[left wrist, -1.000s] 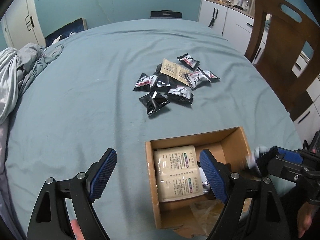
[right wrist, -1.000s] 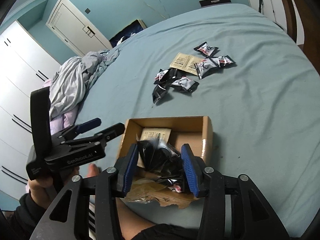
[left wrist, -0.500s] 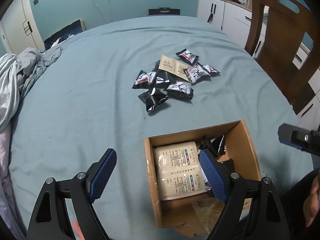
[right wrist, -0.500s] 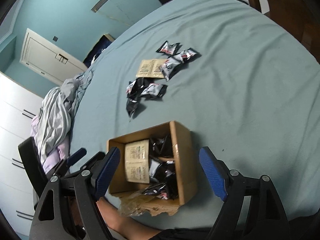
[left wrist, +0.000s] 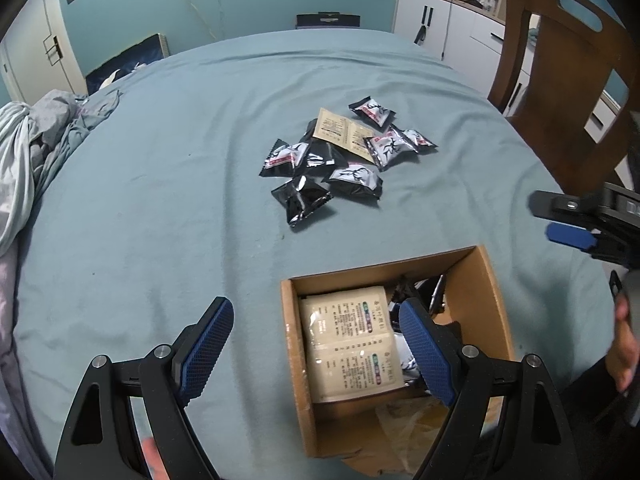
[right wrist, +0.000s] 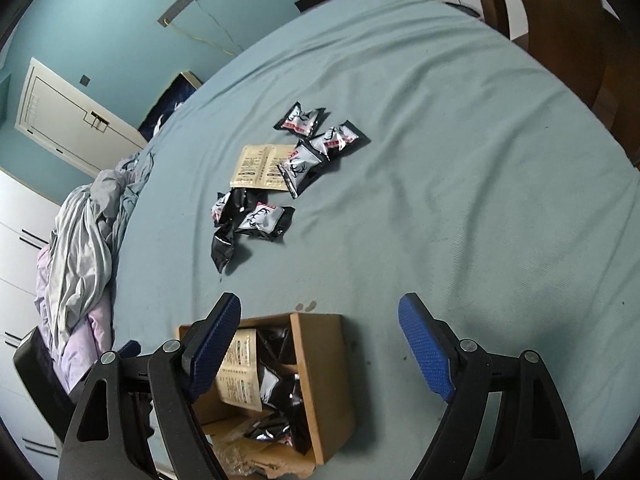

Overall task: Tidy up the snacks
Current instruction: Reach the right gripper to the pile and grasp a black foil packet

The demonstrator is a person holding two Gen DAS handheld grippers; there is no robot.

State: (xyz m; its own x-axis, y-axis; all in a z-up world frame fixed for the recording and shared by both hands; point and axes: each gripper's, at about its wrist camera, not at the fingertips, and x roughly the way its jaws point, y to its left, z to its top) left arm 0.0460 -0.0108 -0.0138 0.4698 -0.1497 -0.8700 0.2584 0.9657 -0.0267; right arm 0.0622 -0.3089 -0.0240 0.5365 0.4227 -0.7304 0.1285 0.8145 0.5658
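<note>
A cardboard box sits on the blue-covered table near its front edge; it also shows in the right wrist view. Inside lie a beige packet and several black snack packets. A pile of black snack packets with a beige packet lies mid-table, also in the right wrist view. My left gripper is open and empty, over the box's left part. My right gripper is open and empty, above the box's far right edge.
A wooden chair stands at the table's right. Crumpled grey bedding lies at the left edge. White cabinets are at the back right. Crumpled plastic sits at the box's torn front.
My right gripper has let go of black packets into the box, opened wide and risen away to the right. The left gripper has stayed put.
</note>
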